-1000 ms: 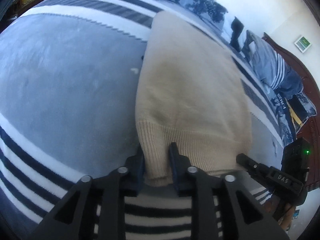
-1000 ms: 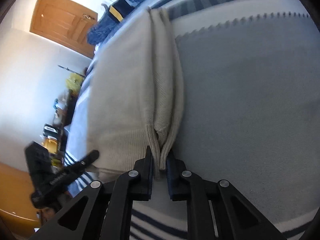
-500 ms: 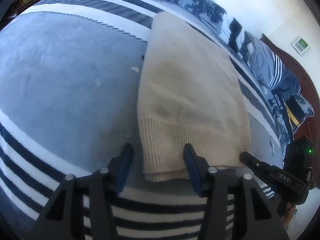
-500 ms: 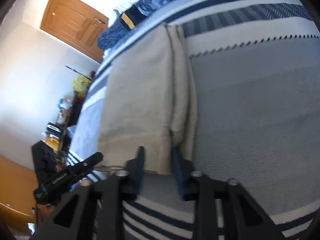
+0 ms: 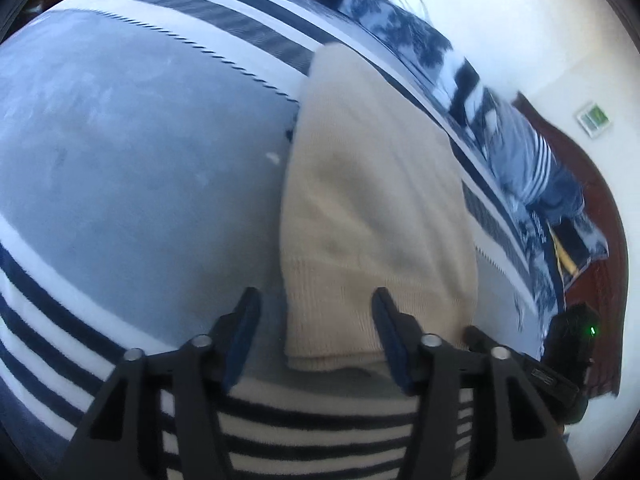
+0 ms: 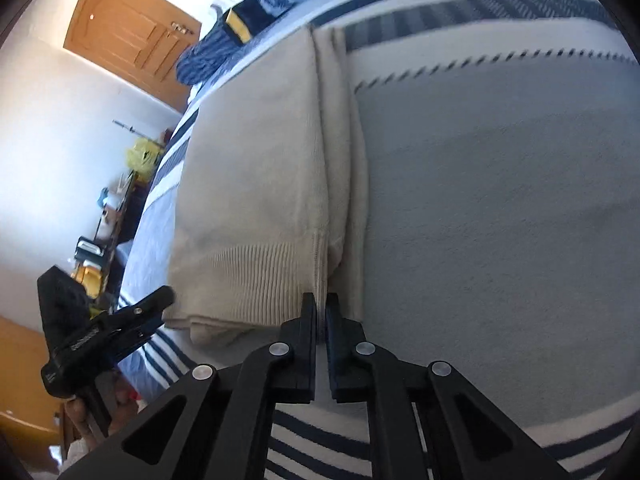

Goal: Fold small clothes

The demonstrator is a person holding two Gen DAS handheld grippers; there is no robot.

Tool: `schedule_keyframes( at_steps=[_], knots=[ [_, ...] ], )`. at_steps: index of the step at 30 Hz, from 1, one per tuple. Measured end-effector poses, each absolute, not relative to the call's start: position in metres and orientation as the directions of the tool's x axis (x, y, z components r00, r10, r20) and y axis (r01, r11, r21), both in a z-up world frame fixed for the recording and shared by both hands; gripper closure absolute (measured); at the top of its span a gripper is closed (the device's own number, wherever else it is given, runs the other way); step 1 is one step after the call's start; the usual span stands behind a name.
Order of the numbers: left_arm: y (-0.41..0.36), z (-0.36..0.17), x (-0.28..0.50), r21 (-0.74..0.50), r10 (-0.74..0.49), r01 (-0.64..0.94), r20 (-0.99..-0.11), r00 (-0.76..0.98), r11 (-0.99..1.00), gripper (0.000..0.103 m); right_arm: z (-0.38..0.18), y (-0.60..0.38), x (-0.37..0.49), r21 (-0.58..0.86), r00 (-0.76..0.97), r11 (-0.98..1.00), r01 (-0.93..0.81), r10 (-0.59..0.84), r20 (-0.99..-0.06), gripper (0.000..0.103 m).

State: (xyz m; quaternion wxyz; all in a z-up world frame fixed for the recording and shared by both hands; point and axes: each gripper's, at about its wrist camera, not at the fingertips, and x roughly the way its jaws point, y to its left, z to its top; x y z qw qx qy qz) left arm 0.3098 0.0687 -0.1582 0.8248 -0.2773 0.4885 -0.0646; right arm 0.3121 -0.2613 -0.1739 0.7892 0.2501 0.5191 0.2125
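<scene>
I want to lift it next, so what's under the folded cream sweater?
The cream sweater lies on a grey and navy-striped blanket, which shows all around it. The sweater's own folded layers show at its edge. Anything between them is hidden.

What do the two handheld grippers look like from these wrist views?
Both are matte black, with angular cut-out frames and silver rivets. The left gripper has blue-padded fingers; the right gripper has black fingers. In the right view, the other gripper's side bears small white lettering.

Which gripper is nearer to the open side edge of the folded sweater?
The right gripper. Its narrow, opening jaws sit at the layered edge of the sweater. The left gripper, jaws opening, straddles the opposite hem corner without touching.
</scene>
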Motion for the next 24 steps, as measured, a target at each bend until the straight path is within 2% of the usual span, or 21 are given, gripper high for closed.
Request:
schedule_keyframes(
  at_steps=[2, 6, 8, 9, 11, 12, 15, 17, 18, 22, 24],
  knots=[
    [0.069, -0.164, 0.313, -0.528, -0.392, -0.173, -0.777, 0.493, 0.831, 0.045, -0.171, -0.268, 0.313, 0.633, 0.395, 0.771, -0.071, 0.605, -0.692, 0.042],
    [0.068, -0.172, 0.318, -0.542, -0.405, -0.186, -0.777, 0.482, 0.819, 0.046, -0.183, -0.276, 0.319, 0.674, 0.392, 0.738, -0.018, 0.625, -0.675, 0.040],
    [0.066, -0.173, 0.321, -0.541, -0.404, -0.182, -0.776, 0.484, 0.821, 0.047, -0.195, -0.277, 0.326, 0.709, 0.376, 0.705, 0.003, 0.656, -0.654, 0.044],
    [0.064, -0.173, 0.321, -0.535, -0.397, -0.180, -0.778, 0.487, 0.826, 0.054, -0.199, -0.278, 0.328, 0.723, 0.369, 0.691, 0.011, 0.669, -0.645, 0.048],
    [0.064, -0.175, 0.322, -0.539, -0.407, -0.174, -0.777, 0.479, 0.824, 0.067, -0.207, -0.281, 0.331, 0.761, 0.350, 0.648, 0.032, 0.706, -0.616, 0.077],
    [0.064, -0.177, 0.323, -0.554, -0.428, -0.168, -0.772, 0.469, 0.816, 0.080, -0.212, -0.280, 0.331, 0.783, 0.329, 0.620, 0.038, 0.732, -0.596, 0.082],
    [0.069, -0.171, 0.323, -0.570, -0.450, -0.156, -0.764, 0.462, 0.807, 0.088, -0.215, -0.276, 0.329, 0.794, 0.333, 0.606, 0.052, 0.739, -0.586, 0.090],
    [0.073, -0.157, 0.317, -0.586, -0.460, -0.142, -0.743, 0.486, 0.798, 0.089, -0.206, -0.279, 0.324, 0.803, 0.357, 0.595, 0.036, 0.743, -0.566, 0.094],
    [0.073, -0.151, 0.315, -0.577, -0.455, -0.122, -0.742, 0.493, 0.808, 0.089, -0.200, -0.279, 0.322, 0.803, 0.363, 0.595, 0.019, 0.745, -0.560, 0.095],
    [0.064, -0.171, 0.320, -0.484, -0.382, -0.139, -0.810, 0.445, 0.864, 0.088, -0.205, -0.267, 0.323, 0.732, 0.327, 0.681, 0.011, 0.689, -0.647, 0.096],
    [0.058, -0.170, 0.320, -0.447, -0.345, -0.134, -0.819, 0.459, 0.884, 0.088, -0.210, -0.266, 0.324, 0.739, 0.328, 0.673, 0.019, 0.694, -0.641, 0.096]
  ],
)
